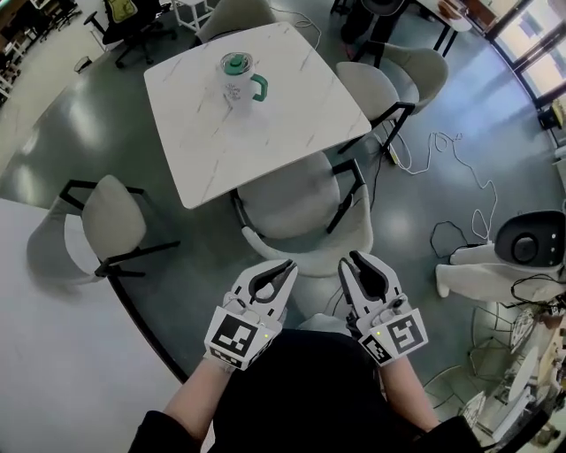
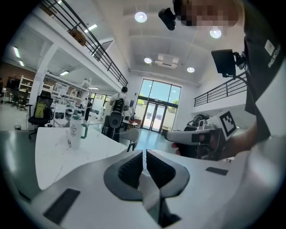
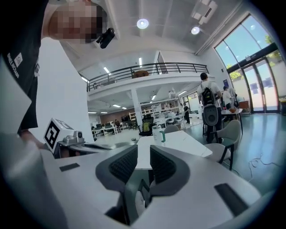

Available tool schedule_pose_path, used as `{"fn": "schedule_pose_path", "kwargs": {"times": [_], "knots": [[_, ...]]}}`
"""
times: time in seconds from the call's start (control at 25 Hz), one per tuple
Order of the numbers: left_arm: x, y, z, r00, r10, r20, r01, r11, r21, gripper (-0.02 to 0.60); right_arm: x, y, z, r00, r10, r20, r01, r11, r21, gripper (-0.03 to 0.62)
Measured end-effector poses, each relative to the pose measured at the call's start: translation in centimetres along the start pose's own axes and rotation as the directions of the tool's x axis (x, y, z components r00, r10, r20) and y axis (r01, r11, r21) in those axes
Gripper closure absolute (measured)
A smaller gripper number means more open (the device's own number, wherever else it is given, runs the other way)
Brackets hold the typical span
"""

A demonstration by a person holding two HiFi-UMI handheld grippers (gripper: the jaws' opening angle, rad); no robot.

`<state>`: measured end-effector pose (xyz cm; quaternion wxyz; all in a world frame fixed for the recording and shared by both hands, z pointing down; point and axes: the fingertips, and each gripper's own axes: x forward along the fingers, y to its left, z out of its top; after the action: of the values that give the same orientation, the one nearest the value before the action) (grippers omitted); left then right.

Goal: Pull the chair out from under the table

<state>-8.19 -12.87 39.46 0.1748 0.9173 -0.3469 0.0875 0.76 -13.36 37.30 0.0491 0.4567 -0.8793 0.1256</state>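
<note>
A light grey chair (image 1: 296,205) with a black frame is tucked under the near edge of the white marble table (image 1: 199,142). Its curved backrest (image 1: 305,246) faces me. A white mug (image 1: 237,80) with a green lid stands on the table. My left gripper (image 1: 288,264) hovers just over the backrest's left part with its jaws shut and nothing clearly between them. My right gripper (image 1: 348,260) hangs over the backrest's right part, jaws a small gap apart and empty. In the right gripper view the table (image 3: 181,142) and mug (image 3: 157,133) show beyond the parted pads.
Other grey chairs stand at the table's left (image 1: 110,221), right (image 1: 380,88) and far side (image 1: 234,18). A second white tabletop (image 1: 53,336) fills the lower left. Cables (image 1: 442,168) and a white machine (image 1: 517,252) lie on the floor at right.
</note>
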Motion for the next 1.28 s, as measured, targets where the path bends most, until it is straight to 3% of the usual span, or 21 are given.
{"fn": "schedule_pose_path", "kwargs": {"times": [0.12,0.2,0.36,0.52,0.68,0.96,1.04,1.16,1.28], "knots": [[1.6,1.0,-1.8,0.999,-0.027,-0.037,0.029,0.999,0.042,0.574,2.0,-0.2,-1.7,0.992,0.078,-0.102,-0.082,0.996,-0.035,0.458],[2.9,1.2,-3.0,0.995,-0.051,-0.085,0.057,0.996,0.071,0.564,3.0,-0.4,-3.4,0.972,0.136,-0.192,-0.151,0.986,-0.069,0.409],[5.5,0.7,-5.7,0.97,-0.105,-0.217,0.138,0.98,0.141,0.492,3.9,-1.6,-7.5,0.892,0.235,-0.386,-0.312,0.938,-0.152,0.327],[8.0,0.5,-9.8,0.927,-0.132,-0.35,0.22,0.949,0.225,0.396,3.5,-3.4,-12.5,0.762,0.296,-0.576,-0.469,0.865,-0.177,0.281],[10.0,0.0,-15.1,0.852,-0.179,-0.493,0.344,0.9,0.268,0.326,2.5,-5.6,-17.3,0.608,0.303,-0.734,-0.585,0.796,-0.156,0.247],[12.7,-2.4,-22.5,0.733,-0.256,-0.63,0.51,0.819,0.261,0.289,-0.3,-7.5,-24.2,0.356,0.301,-0.885,-0.724,0.687,-0.057,0.227],[13.4,-3.0,-24.1,0.702,-0.273,-0.658,0.546,0.799,0.251,0.288,-1.0,-7.7,-25.9,0.297,0.296,-0.908,-0.748,0.663,-0.029,0.224],[14.2,-3.6,-26.1,0.665,-0.277,-0.693,0.585,0.77,0.254,0.288,-1.2,-8.3,-28.0,0.266,0.262,-0.928,-0.761,0.648,-0.036,0.224],[15.0,-3.5,-27.9,0.646,-0.275,-0.712,0.595,0.765,0.246,0.288,-0.6,-9.0,-29.7,0.277,0.223,-0.935,-0.759,0.648,-0.07,0.224]]}}
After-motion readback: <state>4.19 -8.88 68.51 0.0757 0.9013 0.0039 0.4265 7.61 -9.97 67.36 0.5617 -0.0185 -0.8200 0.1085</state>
